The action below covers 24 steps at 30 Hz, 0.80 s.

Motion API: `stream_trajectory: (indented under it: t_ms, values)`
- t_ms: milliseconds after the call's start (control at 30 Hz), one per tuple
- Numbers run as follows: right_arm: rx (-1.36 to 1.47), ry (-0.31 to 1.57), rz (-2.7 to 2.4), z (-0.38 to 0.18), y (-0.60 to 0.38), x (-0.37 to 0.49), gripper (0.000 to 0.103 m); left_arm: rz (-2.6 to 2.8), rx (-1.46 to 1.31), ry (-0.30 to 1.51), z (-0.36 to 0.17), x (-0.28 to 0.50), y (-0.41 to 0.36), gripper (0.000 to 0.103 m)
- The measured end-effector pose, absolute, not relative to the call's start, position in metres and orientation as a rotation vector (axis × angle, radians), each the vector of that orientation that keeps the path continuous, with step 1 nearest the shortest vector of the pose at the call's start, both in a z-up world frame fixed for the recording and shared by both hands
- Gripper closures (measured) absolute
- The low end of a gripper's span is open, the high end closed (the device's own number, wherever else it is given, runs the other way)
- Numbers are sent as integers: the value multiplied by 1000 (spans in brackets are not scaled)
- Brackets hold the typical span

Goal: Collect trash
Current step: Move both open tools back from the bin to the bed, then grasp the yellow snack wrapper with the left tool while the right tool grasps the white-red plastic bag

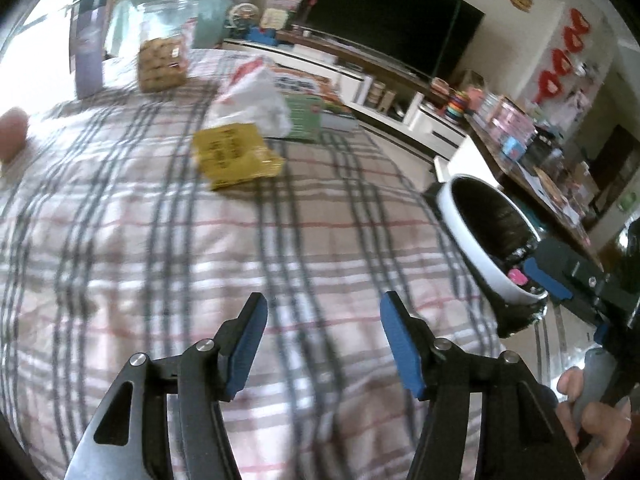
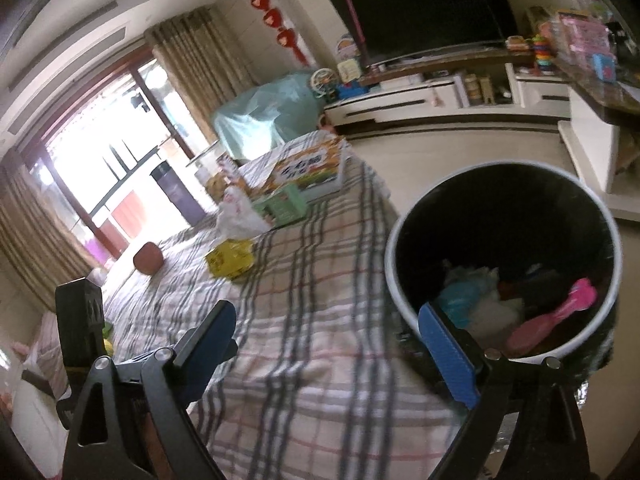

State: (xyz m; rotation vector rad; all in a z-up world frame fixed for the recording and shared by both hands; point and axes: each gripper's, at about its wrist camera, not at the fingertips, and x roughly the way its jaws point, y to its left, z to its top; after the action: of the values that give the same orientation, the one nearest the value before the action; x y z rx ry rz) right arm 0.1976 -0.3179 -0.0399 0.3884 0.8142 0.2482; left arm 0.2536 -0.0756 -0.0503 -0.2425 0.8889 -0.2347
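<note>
A yellow wrapper (image 1: 236, 156) lies on the plaid tablecloth (image 1: 200, 260), with a crumpled white plastic bag (image 1: 256, 100) just behind it. Both also show in the right wrist view, the wrapper (image 2: 231, 259) and the bag (image 2: 239, 212). A white trash bin (image 2: 504, 256) with a black liner stands beside the table's right edge and holds several pieces of trash, one a pink item (image 2: 560, 312). It also shows in the left wrist view (image 1: 492, 236). My left gripper (image 1: 322, 344) is open and empty over the near cloth. My right gripper (image 2: 328, 344) is open and empty beside the bin.
At the table's far end stand a purple tumbler (image 1: 86, 52), a clear box of biscuits (image 1: 162, 62), a green box (image 1: 306, 116) and a large picture box (image 2: 308, 172). A brown round object (image 2: 148, 258) sits at the left. A TV cabinet (image 2: 440, 100) lines the wall.
</note>
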Motion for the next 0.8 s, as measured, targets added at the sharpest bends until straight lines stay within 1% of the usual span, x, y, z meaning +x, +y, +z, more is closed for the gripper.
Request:
stream_trajectory:
  t_ms: [200,367,467,500,567,633,800]
  values:
    - [379,832,284,-41,-297,202,9,-194,-271,881,-47,250,-54,44]
    - [375,823,293,-38,-291,207,9,-161,-279,866,-44,263,-48,37]
    - [379,820,296,-37,-290,211,9,-146,-288,858,-43,280,-48,35]
    - [381,820,297,-37,-291,211,9,-140,-286,856,-43,285,-48,32]
    - [387,825,297,-38,-290,215,9,-130,-291,851,-45,299,-50,30]
    - [388,828,299,-40,-290,219,9,-111,-300,853,-46,315,-51,26]
    - [399,834,303,-42,-290,228,9,-76,-294,849,-54,346,-54,25]
